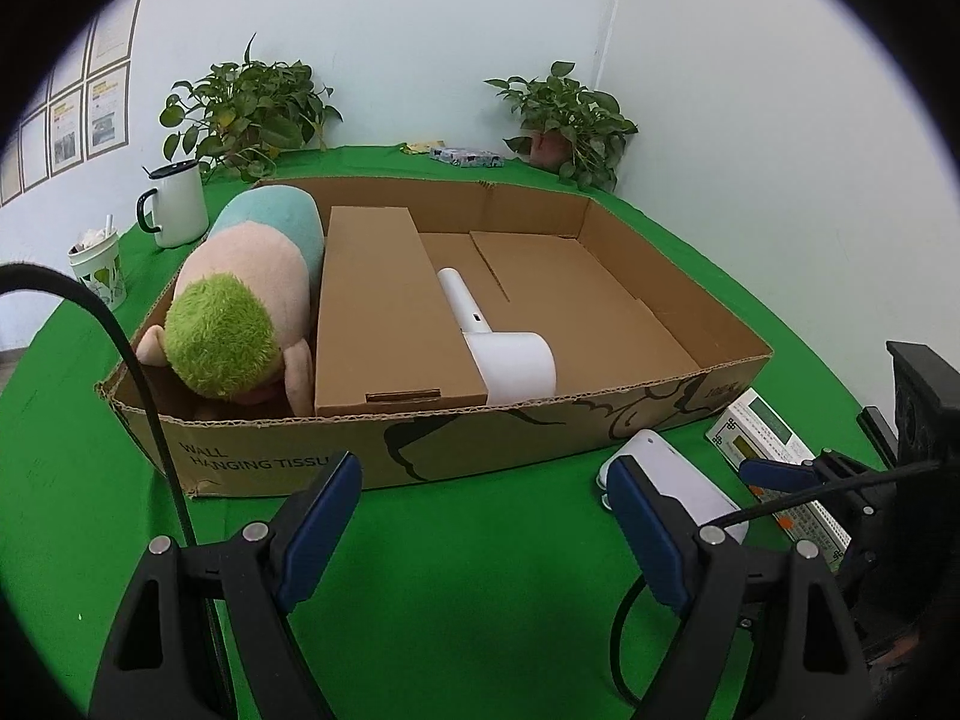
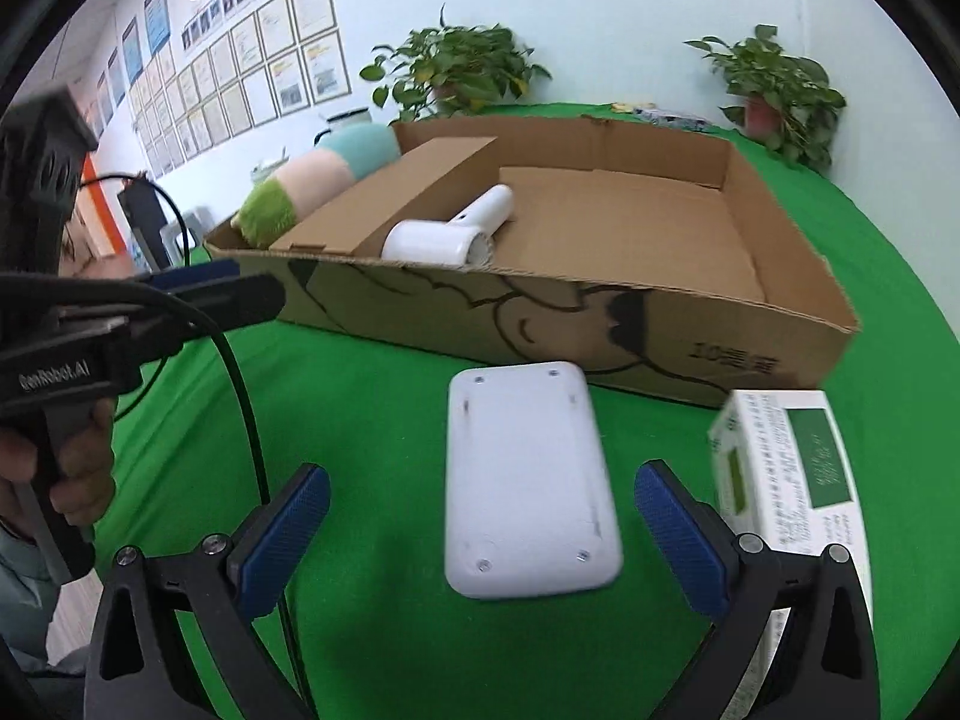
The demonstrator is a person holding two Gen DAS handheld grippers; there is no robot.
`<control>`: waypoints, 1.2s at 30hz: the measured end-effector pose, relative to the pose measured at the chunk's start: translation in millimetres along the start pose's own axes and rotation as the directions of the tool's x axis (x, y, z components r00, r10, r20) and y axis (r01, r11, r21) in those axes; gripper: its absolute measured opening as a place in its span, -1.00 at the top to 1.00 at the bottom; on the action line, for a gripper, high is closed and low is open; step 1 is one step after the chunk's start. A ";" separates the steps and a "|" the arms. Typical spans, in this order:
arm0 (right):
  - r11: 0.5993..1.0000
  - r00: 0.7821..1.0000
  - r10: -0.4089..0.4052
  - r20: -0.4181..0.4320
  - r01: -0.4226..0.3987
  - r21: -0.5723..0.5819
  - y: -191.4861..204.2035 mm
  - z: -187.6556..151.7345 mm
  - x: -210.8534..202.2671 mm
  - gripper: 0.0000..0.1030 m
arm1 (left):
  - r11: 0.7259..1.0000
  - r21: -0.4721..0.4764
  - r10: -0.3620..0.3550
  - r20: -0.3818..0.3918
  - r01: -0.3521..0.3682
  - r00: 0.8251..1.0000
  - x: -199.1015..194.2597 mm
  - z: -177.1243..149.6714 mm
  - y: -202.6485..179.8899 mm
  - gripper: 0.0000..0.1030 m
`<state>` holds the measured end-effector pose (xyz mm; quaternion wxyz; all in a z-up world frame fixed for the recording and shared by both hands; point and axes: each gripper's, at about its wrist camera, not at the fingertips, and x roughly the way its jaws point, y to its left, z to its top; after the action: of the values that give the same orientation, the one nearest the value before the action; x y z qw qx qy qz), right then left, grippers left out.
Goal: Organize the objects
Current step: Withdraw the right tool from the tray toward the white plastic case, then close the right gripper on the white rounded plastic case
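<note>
On the green cloth the left gripper is spread over nothing, the white flat device lies untouched between the spread fingers of the right gripper, and the white-green box lies just beside

We see bright, even indoor light with soft shadows, heavy fisheye bending and black corners; the right wrist view is motion-blurred, the left wrist view sharper
</note>
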<state>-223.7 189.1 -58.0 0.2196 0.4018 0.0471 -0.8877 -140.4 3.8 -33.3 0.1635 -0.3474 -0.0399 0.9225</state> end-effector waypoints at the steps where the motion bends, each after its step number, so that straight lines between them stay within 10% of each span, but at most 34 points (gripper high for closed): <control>1: 1.000 1.000 -0.015 -0.006 0.015 0.006 0.4 1.5 4.5 -0.98 | 1.000 -0.008 -0.001 -0.003 0.001 1.000 0.6 0.6 1.4 -0.63; 5: 0.998 0.998 -0.049 -0.025 0.051 0.046 -6.0 2.7 12.2 -0.87 | 1.000 -0.015 -0.013 -0.003 0.013 1.000 1.1 0.6 3.7 -0.63; 7: 0.997 0.997 -0.061 -0.050 0.063 0.039 -5.5 1.1 16.2 -0.21 | 1.000 -0.015 -0.019 -0.003 0.019 1.000 1.7 0.1 3.7 -0.63; 10: 0.995 0.994 -0.097 -0.049 0.098 0.025 -1.5 -7.2 12.4 -0.10 | 0.999 -0.033 -0.033 -0.004 0.033 0.999 2.6 -0.4 4.8 -0.63; 13: 0.991 0.992 -0.119 -0.033 0.121 0.064 1.7 -15.8 -5.0 0.50 | 0.992 -0.074 -0.100 -0.024 0.098 0.995 2.7 0.3 8.7 -0.63; 17: 0.993 0.996 -0.073 -0.058 0.078 0.089 12.5 -35.3 -21.1 0.15 | 0.973 -0.125 -0.204 -0.046 0.197 0.978 5.6 4.4 11.0 -0.63; 19: 0.994 0.996 -0.076 -0.051 0.080 0.076 19.5 -42.7 -25.2 -0.95 | 0.963 -0.145 -0.237 -0.052 0.228 0.970 8.7 6.4 9.3 -0.63; 25: 0.993 0.997 -0.079 -0.015 0.080 0.090 22.0 -36.6 -23.3 -0.98 | 0.938 -0.140 -0.336 -0.137 0.318 0.932 33.9 10.2 -7.0 -0.60; 30: 0.995 0.995 -0.087 -0.040 0.089 0.052 24.2 -22.5 0.5 -0.98 | 0.885 -0.210 -0.456 -0.208 0.416 0.865 57.9 9.3 -11.6 -0.60; 36: 0.995 0.993 -0.103 -0.048 0.104 0.010 31.8 -22.7 12.8 -0.48 | 0.841 -0.270 -0.533 -0.256 0.469 0.807 68.7 1.0 -15.7 -0.56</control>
<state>-201.8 161.9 -79.6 0.1695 0.4212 0.0674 -0.8884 -185.2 41.3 -72.8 0.3718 -0.4838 -0.1928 0.7685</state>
